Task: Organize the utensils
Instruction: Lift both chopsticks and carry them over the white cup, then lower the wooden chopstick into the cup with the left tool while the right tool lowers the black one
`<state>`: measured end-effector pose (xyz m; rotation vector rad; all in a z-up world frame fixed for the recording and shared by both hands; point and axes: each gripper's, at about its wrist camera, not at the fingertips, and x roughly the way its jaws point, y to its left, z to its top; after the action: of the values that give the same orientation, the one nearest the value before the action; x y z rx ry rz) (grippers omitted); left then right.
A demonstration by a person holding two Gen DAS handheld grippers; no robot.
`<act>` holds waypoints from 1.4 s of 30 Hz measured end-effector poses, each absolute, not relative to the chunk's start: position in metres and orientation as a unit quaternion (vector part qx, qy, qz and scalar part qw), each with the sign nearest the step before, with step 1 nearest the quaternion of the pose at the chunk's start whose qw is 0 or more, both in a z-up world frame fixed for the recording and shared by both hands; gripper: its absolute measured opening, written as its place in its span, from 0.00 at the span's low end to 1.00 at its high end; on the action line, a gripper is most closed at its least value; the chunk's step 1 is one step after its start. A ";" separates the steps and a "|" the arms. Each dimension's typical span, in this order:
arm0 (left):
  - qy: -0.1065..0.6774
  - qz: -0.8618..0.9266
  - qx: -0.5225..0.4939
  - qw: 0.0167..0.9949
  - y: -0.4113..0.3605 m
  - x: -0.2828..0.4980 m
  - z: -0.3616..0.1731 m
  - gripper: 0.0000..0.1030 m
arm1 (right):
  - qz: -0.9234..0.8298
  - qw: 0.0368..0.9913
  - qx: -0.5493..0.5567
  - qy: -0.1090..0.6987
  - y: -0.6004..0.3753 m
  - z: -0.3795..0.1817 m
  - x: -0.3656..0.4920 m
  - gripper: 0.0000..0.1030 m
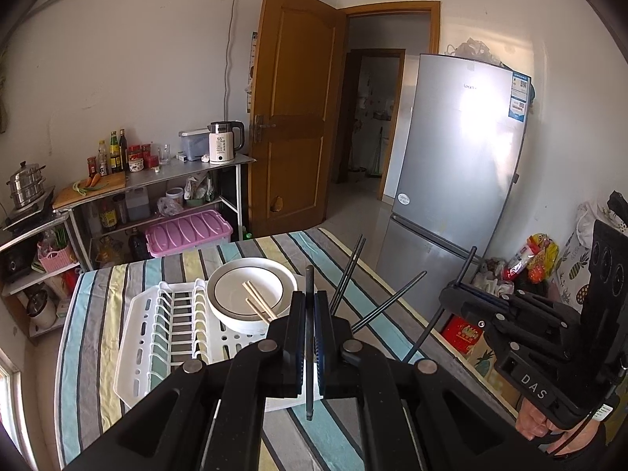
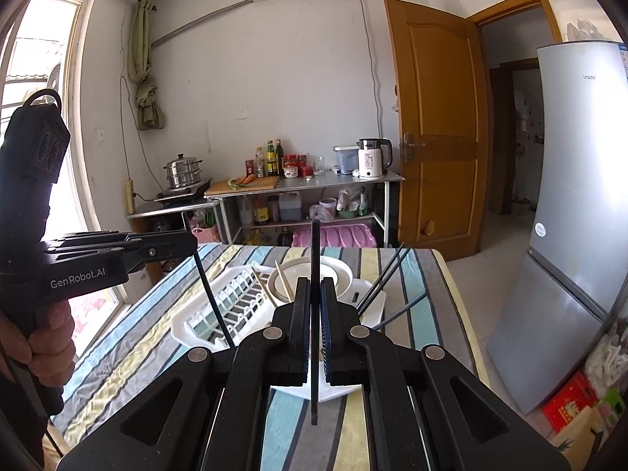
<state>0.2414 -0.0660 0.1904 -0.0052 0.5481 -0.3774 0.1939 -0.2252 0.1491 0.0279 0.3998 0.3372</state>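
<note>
My left gripper (image 1: 310,299) is shut on a black chopstick (image 1: 309,278) that stands upright between its pads. My right gripper (image 2: 315,283) is likewise shut on another black chopstick (image 2: 315,243). Both are held above the near end of a white dish rack (image 1: 172,325) on the striped table. Each gripper shows in the other's view, the right gripper (image 1: 449,294) and the left gripper (image 2: 194,241), with its stick hanging down. A white bowl (image 1: 235,294) holds two wooden chopsticks (image 1: 257,301). Several more black chopsticks (image 1: 349,271) lean out of the rack's right end.
The striped tablecloth (image 1: 98,314) covers the table. A grey fridge (image 1: 451,180) stands to the right, with bags and boxes (image 1: 530,259) on the floor beside it. A metal shelf (image 1: 188,172) with bottles and a kettle lines the far wall, next to an open wooden door (image 1: 294,117).
</note>
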 end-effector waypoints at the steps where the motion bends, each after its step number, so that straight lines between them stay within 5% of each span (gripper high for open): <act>1: 0.268 -0.186 -0.004 0.945 -0.067 0.246 0.194 0.04 | 0.167 0.966 0.016 0.196 -0.226 0.151 0.197 0.05; 17: 0.259 -0.192 -0.011 0.946 -0.088 0.307 0.217 0.04 | 0.164 0.970 0.034 0.174 -0.228 0.165 0.238 0.05; 42: 0.321 -0.190 -0.017 0.928 -0.087 0.341 0.145 0.04 | 0.151 0.960 0.037 0.231 -0.222 0.114 0.271 0.05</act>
<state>0.3410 -0.0867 0.1450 -0.0346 0.6589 -0.3891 0.2711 -0.2220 0.1142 0.0758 0.4682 0.3060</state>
